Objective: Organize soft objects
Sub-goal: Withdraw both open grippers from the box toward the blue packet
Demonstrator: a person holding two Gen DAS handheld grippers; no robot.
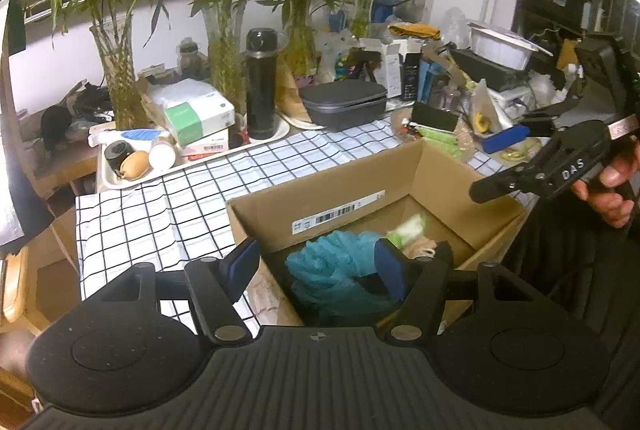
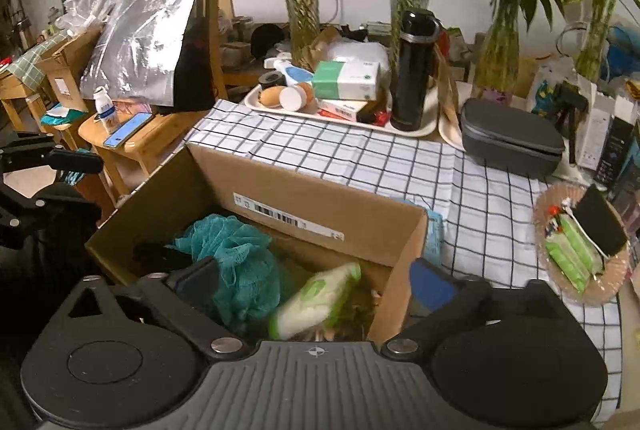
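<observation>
An open cardboard box [image 1: 344, 189] [image 2: 304, 197] stands on the checked tablecloth. Inside lie a teal mesh bath sponge [image 1: 336, 270] [image 2: 236, 254] and a blurred green and white soft pack [image 2: 316, 298] [image 1: 408, 230]. My left gripper [image 1: 316, 266] is open and empty over the box's near left corner. My right gripper [image 2: 316, 278] is open above the box, with the soft pack loose between its fingers, not gripped. The right gripper also shows from the side in the left wrist view [image 1: 496, 185].
A tray [image 2: 344, 121] with a tissue box, jars and a black flask [image 2: 412, 69] stands behind the box. A grey case [image 2: 508, 141] and a plate with green packs [image 2: 580, 254] are at the right. Vases of bamboo line the wall. Wooden stools stand at the left.
</observation>
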